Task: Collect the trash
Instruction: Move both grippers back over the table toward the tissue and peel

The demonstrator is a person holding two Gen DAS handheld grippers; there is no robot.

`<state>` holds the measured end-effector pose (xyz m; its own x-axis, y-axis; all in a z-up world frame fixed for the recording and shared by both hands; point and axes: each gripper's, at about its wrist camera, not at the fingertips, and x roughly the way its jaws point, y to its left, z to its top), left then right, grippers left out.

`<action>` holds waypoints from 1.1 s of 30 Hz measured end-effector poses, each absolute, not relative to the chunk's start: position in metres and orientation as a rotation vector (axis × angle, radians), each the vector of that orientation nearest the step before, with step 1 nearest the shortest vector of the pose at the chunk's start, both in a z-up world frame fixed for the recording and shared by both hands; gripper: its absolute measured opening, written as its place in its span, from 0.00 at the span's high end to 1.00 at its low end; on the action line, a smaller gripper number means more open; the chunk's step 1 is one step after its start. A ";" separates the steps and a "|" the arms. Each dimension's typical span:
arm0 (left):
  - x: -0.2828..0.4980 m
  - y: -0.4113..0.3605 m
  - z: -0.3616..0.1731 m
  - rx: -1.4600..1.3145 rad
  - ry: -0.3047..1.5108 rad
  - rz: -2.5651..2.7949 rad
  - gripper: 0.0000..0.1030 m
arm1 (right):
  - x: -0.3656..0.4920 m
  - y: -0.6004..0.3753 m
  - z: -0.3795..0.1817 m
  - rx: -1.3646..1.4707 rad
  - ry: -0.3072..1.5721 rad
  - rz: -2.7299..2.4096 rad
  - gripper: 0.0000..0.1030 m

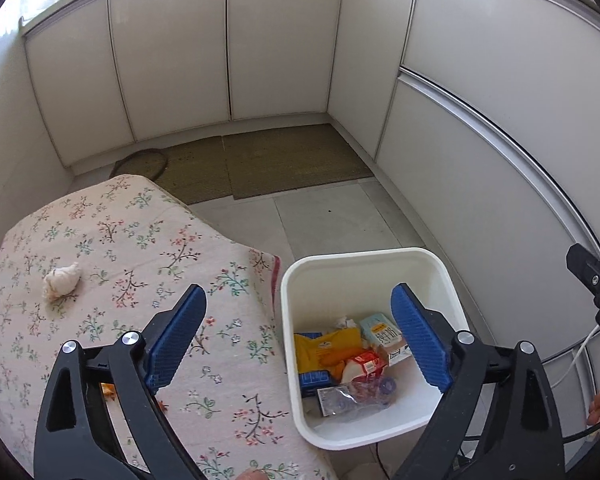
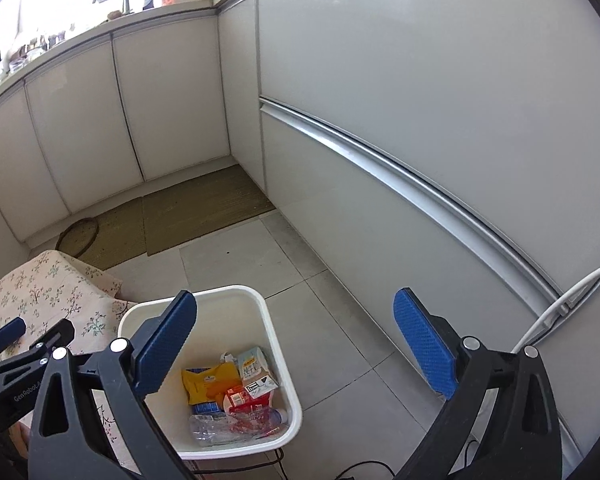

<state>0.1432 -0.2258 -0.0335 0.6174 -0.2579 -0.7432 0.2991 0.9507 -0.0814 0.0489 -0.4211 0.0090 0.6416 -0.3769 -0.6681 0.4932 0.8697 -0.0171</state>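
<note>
Crumpled white tissue sits alone on my floral-cloth worktop, both claws gaping empty, so a shallow pinch could just drag the cloth.

**Colours in the kitchen corner**

A pale pink floral-print cloth bears a cream crumpled paper wad. The white plastic square bin holds a yellow packet. A brown woven mat lies beyond.
</note>
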 end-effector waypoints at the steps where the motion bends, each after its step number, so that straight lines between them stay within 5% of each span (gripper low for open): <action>1: 0.144 -0.219 -0.033 0.051 0.844 -0.314 0.13 | 0.053 -0.414 0.008 0.161 0.728 -0.483 0.07; 33: 0.181 -0.031 -0.048 -0.107 0.913 -0.068 0.10 | 0.149 -0.217 -0.015 -0.041 0.797 -0.222 0.07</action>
<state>0.1810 -0.0306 -0.0479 0.6094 -0.1044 -0.7860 0.0131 0.9925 -0.1217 0.1492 -0.2169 -0.0151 0.6770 -0.2129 -0.7045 0.1817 0.9760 -0.1203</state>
